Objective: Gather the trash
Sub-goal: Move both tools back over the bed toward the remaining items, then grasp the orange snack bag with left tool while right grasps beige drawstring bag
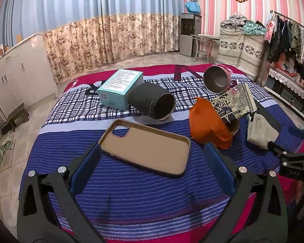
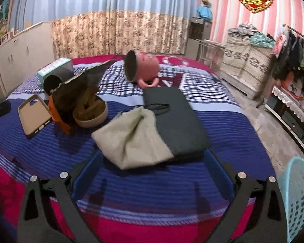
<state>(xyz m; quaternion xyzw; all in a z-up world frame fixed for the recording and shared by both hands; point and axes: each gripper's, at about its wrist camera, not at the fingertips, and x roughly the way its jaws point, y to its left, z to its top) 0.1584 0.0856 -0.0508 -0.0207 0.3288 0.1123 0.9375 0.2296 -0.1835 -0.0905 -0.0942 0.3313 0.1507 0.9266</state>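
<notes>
Hovering spread wide and empty over the striped bedspread (image 1: pixel 131 192): left gripper (image 1: pixel 152 154) facing the tan phone case (image 1: pixel 146 145), right gripper (image 2: pixel 152 160) facing the beige pouch (image 2: pixel 129 139) lying against the dark folded bag (image 2: pixel 178 121). Sitting between them, orange wrapper (image 1: pixel 208 121) and patterned packet (image 1: pixel 233 101); standing right of the bed, turquoise basket (image 2: pixel 298 198).

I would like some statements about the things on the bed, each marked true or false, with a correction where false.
1. The phone case lies with its open inside facing up. True.
2. The left gripper is shut on the phone case. False: it is open, its fingers either side of the case's near part.
3. The pink pot stands upright. False: it lies on its side.
4. The right gripper is open and holds nothing. True.
5. A light blue basket sits in the middle of the bed. False: it is off the bed, at the right edge of the right wrist view.
</notes>
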